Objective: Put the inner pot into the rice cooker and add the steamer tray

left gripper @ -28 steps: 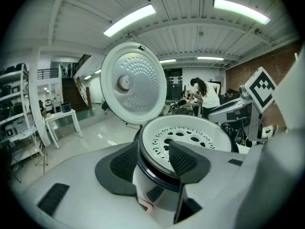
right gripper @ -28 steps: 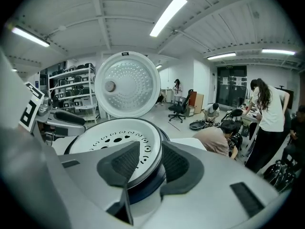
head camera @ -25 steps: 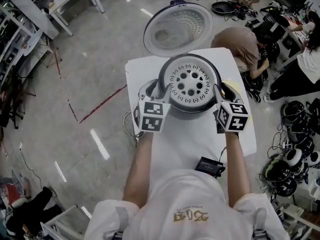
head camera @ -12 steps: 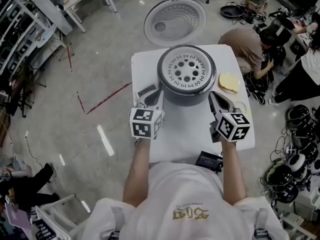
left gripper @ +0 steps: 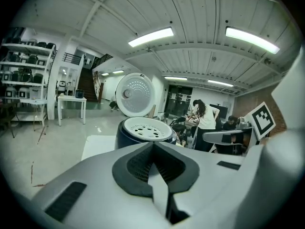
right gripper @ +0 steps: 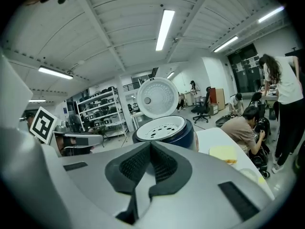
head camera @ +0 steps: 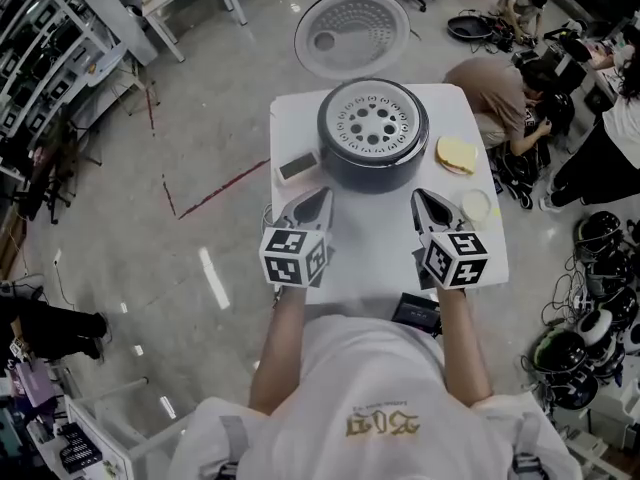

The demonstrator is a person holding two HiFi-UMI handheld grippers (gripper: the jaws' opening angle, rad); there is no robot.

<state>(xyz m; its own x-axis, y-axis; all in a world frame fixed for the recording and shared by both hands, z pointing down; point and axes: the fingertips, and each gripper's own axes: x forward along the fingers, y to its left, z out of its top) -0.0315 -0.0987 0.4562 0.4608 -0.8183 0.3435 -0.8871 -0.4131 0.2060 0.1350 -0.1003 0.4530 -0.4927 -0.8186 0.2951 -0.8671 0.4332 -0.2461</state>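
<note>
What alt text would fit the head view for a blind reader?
Seen from above, a rice cooker with its lid open and a steamer tray inside stands on a white table. A person holds the left gripper and right gripper shut and empty, short of it.

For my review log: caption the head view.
Steamer tray in open rice cooker; left gripper and right gripper shut, empty.

No legible text anywhere. Shirt (head camera: 330, 388), lower centre of head view: yellow print (head camera: 382, 425), upside down, can't be read. Faces of left cube (head camera: 293, 257) and right cube (head camera: 456, 259): black-and-white square patterns only, no letters or numbers.
</note>
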